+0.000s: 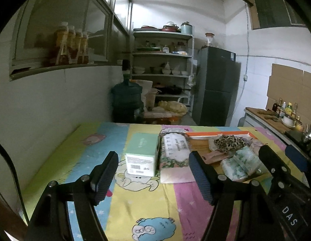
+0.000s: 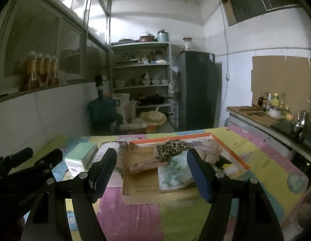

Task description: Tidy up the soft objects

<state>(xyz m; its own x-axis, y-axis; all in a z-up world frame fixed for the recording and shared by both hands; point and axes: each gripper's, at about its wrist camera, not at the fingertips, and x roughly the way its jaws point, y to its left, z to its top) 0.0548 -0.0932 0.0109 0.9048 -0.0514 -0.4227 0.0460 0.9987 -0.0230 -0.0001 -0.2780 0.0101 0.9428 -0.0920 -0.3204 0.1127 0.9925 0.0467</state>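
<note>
On the cartoon-print tablecloth (image 1: 135, 204) stands a mint-green box (image 1: 141, 152) (image 2: 81, 154), with a floral tissue pack (image 1: 174, 150) just to its right. An orange-rimmed cardboard tray (image 1: 215, 133) (image 2: 169, 137) holds a leopard-print cloth (image 1: 228, 141) (image 2: 173, 147), a green-and-white soft pack (image 1: 241, 160) (image 2: 173, 170) and a pale cloth (image 2: 211, 146). My left gripper (image 1: 152, 156) hovers open before the green box and the tissue pack, holding nothing. My right gripper (image 2: 151, 152) hovers open in front of the tray, also holding nothing. The two grippers are side by side, each showing at the edge of the other's view.
A wall runs along the table's left side, with bottles (image 1: 69, 44) on a ledge above. Beyond the table are a water jug (image 1: 126, 96), a loaded shelf rack (image 1: 161, 60) and a dark fridge (image 1: 215, 86). A counter (image 1: 276, 118) with bottles and a bowl lies to the right.
</note>
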